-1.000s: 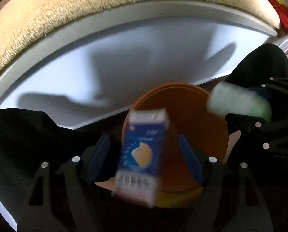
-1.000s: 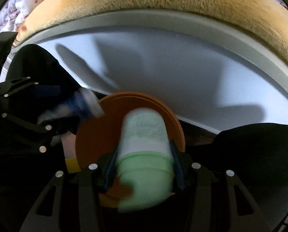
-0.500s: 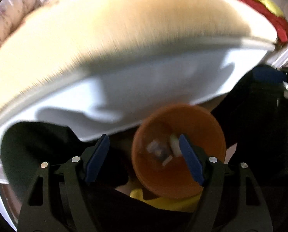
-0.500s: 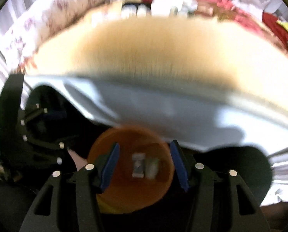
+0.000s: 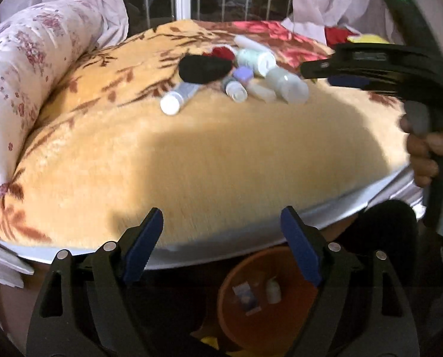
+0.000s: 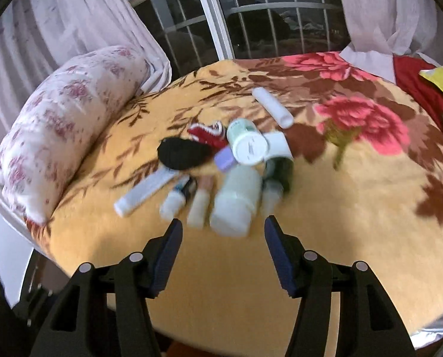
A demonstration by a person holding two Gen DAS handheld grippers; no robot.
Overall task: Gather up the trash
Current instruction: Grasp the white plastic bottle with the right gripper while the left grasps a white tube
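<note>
Now both grippers hang above a bed spread with a yellow flowered blanket (image 6: pixel 355 208), where the remaining trash lies in one heap (image 6: pixel 221 172) near the blanket's middle, towards the flowered bolster (image 6: pixel 63 131) and the barred window (image 6: pixel 251 29) behind it. Below the blanket's near edge stands an orange bin (image 5: pixel 239 321), already holding a small blue carton (image 5: pixel 246 297) and a pale bottle (image 5: pixel 273 290). The right gripper (image 6: pixel 223 251) is the nearer one: the heap lies just ahead of its fingertips and slightly left of centre, while from the left gripper (image 5: pixel 221 245) the same heap sits well apart, across a wide stretch of bare blanket. Its jaws have just been opening and stand wide with nothing between them; the right gripper's jaws are about half open, also empty, having narrowed a little. At the heap's near edge a large pale green bottle (image 6: pixel 236 199) lies on its side, its long axis running almost straight away from the right gripper's jaws, base end nearest, so it looks the likeliest next pick. Beside it, on the bolster side, lie slimmer tubes (image 6: pixel 145 192), angled across the blanket, with a black cloth (image 6: pixel 182 153) behind them.
</note>
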